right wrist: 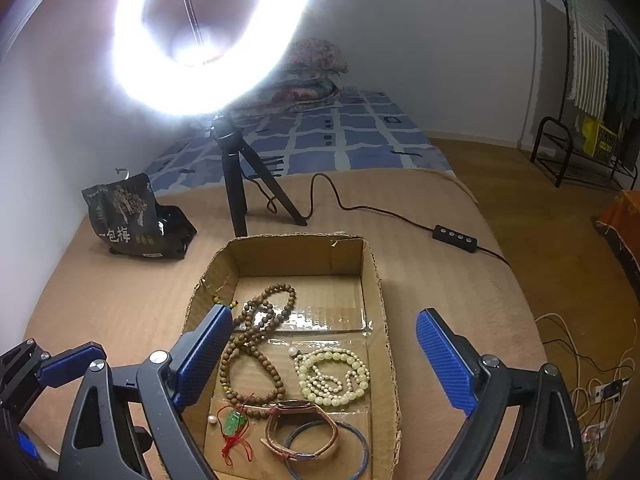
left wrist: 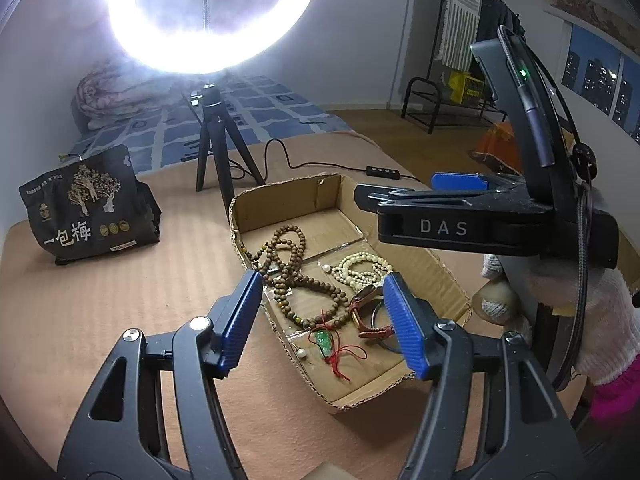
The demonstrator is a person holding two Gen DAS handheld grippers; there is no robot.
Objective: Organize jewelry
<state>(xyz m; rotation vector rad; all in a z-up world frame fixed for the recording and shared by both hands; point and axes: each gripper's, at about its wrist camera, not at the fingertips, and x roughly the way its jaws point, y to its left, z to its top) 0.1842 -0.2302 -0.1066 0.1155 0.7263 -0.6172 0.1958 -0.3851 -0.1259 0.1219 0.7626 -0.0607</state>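
Item 1. Snack bag (right wrist: 138, 220), black, printed with trees and Chinese characters; stood on the tan bed cover (right wrist: 100, 300) at ten o'clock from the box, well apart from it.

Item 2. Ring light (right wrist: 208, 44), lit, on a black tripod (right wrist: 240, 184); tripod stood at twelve o'clock from the box, its cable running to an inline control (right wrist: 456, 236) at two o'clock.

Item 3. Cardboard box (right wrist: 380, 280), open-topped, shallow, centre of the bed cover; held all the jewelry.

Item 4. Left gripper (left wrist: 320, 324); fingers spread wide and empty, poised over the near end of the box.

Item 5. Brown wooden bead strand (right wrist: 260, 344), long and looped; lay along the nine o'clock side of the box floor.

Item 6. Green pendant (right wrist: 234, 420) on red cord; lay at seven o'clock in the box, a loose pearl (right wrist: 212, 420) just beside it.

Item 7. Watch (right wrist: 300, 424) with brown strap; lay at six o'clock in the box, overlapping a dark blue bangle (right wrist: 360, 440).

Item 8. Cream bead strands (right wrist: 336, 376), coiled together; lay at the three o'clock side of the box, a second loose pearl (right wrist: 291, 353) near them.

Item 9. Right gripper (right wrist: 328, 364); fingers spread wide, pinching nothing, straddling the box from its near end. In the left wrist view it hung at three o'clock above the box, held by a gloved hand (left wrist: 592, 304).
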